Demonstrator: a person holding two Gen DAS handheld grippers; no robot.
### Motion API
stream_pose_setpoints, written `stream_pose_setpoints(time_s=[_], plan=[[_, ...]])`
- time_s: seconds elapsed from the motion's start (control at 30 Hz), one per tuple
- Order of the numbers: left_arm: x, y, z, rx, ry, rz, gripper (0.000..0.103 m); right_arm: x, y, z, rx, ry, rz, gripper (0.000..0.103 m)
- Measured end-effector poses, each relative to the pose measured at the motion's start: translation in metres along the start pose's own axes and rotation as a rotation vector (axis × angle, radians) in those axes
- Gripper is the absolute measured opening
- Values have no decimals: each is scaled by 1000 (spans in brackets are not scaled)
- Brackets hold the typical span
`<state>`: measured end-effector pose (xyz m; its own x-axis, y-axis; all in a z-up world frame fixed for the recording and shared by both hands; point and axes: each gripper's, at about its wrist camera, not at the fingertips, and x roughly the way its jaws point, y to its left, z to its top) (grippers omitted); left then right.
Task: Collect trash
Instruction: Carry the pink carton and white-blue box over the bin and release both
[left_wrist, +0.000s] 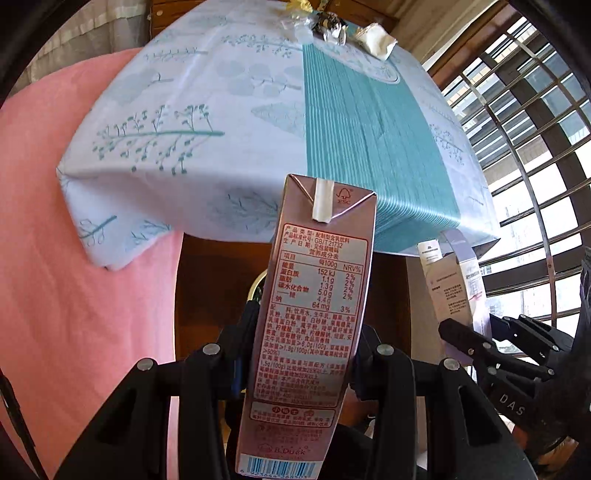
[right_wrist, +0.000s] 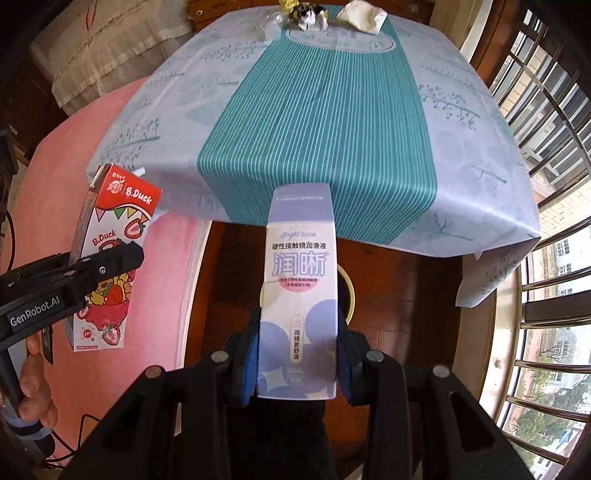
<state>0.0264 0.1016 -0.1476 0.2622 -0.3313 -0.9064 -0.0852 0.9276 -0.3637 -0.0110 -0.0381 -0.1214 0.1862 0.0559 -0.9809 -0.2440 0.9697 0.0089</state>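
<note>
My left gripper (left_wrist: 308, 332) is shut on a pink B.Duck drink carton (left_wrist: 317, 280), held upright with its straw wrapper at the top. In the right wrist view the same carton (right_wrist: 122, 206) shows its red strawberry face, clamped by the left gripper (right_wrist: 110, 262). My right gripper (right_wrist: 299, 332) is shut on a white and blue cardboard box (right_wrist: 301, 280), its blue pads (right_wrist: 249, 365) pressing on both sides. Both items hang in front of the near edge of the cloth-covered table (right_wrist: 317, 122). More trash lies at the far end: a crumpled wrapper (right_wrist: 308, 13), white tissue (right_wrist: 364, 14) and clear plastic (right_wrist: 271, 22).
Behind the box, a round bin rim (right_wrist: 349, 291) shows low down on the dark wooden floor (right_wrist: 406, 295). A pink cloth (right_wrist: 159, 295) covers something on the left. A barred window (right_wrist: 554, 258) runs along the right. A person's hand (right_wrist: 37, 391) grips the left handle.
</note>
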Motion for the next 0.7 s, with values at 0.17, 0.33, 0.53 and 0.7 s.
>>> stream_pose_setpoints(time_s=[0.17,0.33,0.53,0.7], plan=[[58,14,-18,-52,82,19,40,59,1,-19,-16,94,22,35],[120,20,-23,-76,134,30,40,126,-6,-32,20,158,35,35],[194,20,-24,-72,172,40,40,199,-24,-43,80,196,44,35],[254,19,-20,-75,200,47,40,247,-43,-45,119,204,58,35]])
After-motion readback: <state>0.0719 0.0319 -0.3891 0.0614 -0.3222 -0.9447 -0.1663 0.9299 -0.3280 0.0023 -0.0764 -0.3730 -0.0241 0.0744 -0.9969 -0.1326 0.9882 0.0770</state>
